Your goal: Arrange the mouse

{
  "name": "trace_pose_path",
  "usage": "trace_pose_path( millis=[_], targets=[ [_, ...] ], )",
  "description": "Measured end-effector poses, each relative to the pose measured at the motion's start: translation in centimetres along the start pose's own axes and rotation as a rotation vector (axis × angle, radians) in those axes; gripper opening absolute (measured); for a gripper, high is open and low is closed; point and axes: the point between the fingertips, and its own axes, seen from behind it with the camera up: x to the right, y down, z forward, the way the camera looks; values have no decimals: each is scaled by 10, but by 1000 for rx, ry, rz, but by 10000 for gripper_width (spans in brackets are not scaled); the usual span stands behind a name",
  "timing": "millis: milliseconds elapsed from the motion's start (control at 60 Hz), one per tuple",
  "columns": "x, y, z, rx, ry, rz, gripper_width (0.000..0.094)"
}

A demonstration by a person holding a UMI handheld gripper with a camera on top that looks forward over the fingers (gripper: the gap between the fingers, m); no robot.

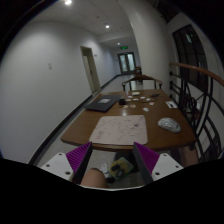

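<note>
A pale grey mouse (170, 124) lies on the wooden table (90, 125), to the right of a white patterned mouse mat (119, 129). My gripper (112, 160) is held in front of the table's near edge, well short of the mouse and mat. Its two fingers with purple pads (76, 158) stand wide apart, with nothing gripped. Between and below them I see the floor, a small yellow-green object (122, 166) and part of a person's limb (95, 178).
A dark laptop (100, 103) lies on the far left of the table. Small items (172, 104) sit along its right side. A chair (140, 80) stands at the far end. A corridor with doors runs beyond, and a dark railing (195, 80) is on the right.
</note>
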Motion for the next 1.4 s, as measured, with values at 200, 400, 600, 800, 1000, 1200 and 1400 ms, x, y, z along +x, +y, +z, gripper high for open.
trace_pose_path(
  millis=[200, 400, 600, 800, 1000, 1200, 1400],
  targets=[
    [100, -7, 7, 11, 139, 10, 836],
    [224, -12, 40, -10, 312, -7, 838],
    [283, -6, 92, -66, 314, -34, 839],
    [312, -13, 136, -99, 288, -23, 850],
    [338, -39, 183, -106, 260, 36, 841],
    [363, -54, 205, -93, 329, 59, 479],
    [362, -74, 177, -30, 443, 50, 345]
  ],
)
